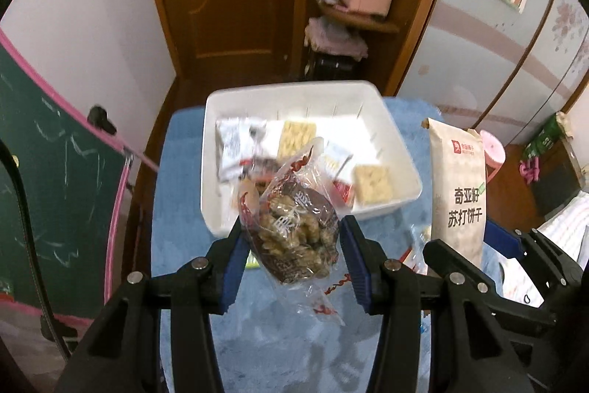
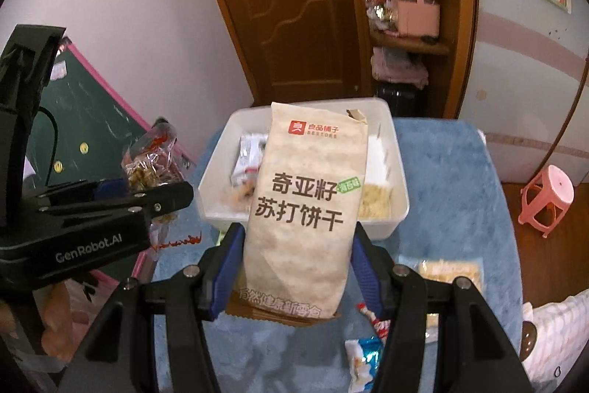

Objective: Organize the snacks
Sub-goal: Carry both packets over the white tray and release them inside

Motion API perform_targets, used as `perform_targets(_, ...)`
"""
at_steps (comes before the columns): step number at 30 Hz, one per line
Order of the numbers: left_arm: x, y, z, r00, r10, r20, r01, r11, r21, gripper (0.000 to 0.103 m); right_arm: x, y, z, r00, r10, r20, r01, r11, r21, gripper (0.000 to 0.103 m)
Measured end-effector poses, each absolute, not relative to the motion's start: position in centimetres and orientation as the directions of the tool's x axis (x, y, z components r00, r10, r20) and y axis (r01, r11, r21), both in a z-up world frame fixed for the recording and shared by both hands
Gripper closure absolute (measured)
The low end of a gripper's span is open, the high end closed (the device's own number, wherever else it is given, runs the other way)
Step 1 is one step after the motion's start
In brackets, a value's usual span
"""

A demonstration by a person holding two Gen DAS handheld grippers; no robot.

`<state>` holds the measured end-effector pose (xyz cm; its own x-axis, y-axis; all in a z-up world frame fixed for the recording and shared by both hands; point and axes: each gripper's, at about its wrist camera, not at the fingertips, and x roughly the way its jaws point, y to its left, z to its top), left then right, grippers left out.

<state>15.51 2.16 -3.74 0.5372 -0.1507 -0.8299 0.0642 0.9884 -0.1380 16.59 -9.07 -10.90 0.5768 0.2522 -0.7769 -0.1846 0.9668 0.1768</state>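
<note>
My left gripper [image 1: 292, 231] is shut on a clear bag of nuts [image 1: 294, 227] and holds it above the blue cloth, just in front of the white bin [image 1: 368, 91]. The bin holds several snack packets and cracker packs [image 1: 371, 183]. My right gripper [image 2: 298, 245] is shut on a tall beige cracker bag [image 2: 305, 205], held upright in front of the white bin [image 2: 397, 220]. The cracker bag also shows in the left wrist view [image 1: 460, 194], to the right of the bin. The left gripper and nut bag show at the left of the right wrist view [image 2: 151, 168].
A blue cloth [image 2: 452, 179] covers the table. Loose snack packets [image 2: 360, 360] and a cracker pack [image 2: 449, 271] lie on it near my right gripper. A green chalkboard [image 1: 44, 150] stands left. A pink stool [image 2: 548, 197] stands right, a door and shelves behind.
</note>
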Motion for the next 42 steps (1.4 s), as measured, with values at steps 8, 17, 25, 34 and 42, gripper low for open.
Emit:
perform_targets(8,17.2,1.1,-1.7,0.599,-0.131,-0.79,0.074,0.991,-0.108,0.055,19.2,-10.4,-8.7,0.632,0.232,-0.74,-0.166,0.973,0.163,0.046)
perform_targets(17,19.9,0.3,-1.0,0.636,-0.078,-0.768,0.059,0.997,-0.053,0.055,22.1,-11.7,-7.7,0.688,0.2,-0.698,-0.154,0.98,0.129,0.046)
perform_targets(25,23.2,-0.1,-2.5,0.634,-0.043,-0.772,0.033,0.999,-0.029,0.055,25.0,-12.0,-9.4,0.673,0.192,-0.715,-0.167,0.98,0.106,0.046)
perform_targets(34,27.0,-0.9,-6.6,0.571,-0.005,-0.821,-0.003,1.0,-0.008,0.055,28.4,-11.6,-12.9,0.602,0.198,-0.774,-0.191,0.976,0.101,0.045)
perform_targets(42,29.8,-1.3,-9.2,0.514,0.042,-0.857,-0.016,0.999,0.04,0.035,30.9,-10.7,-15.9,0.535,0.214,-0.817,-0.228,0.968,0.105,0.045)
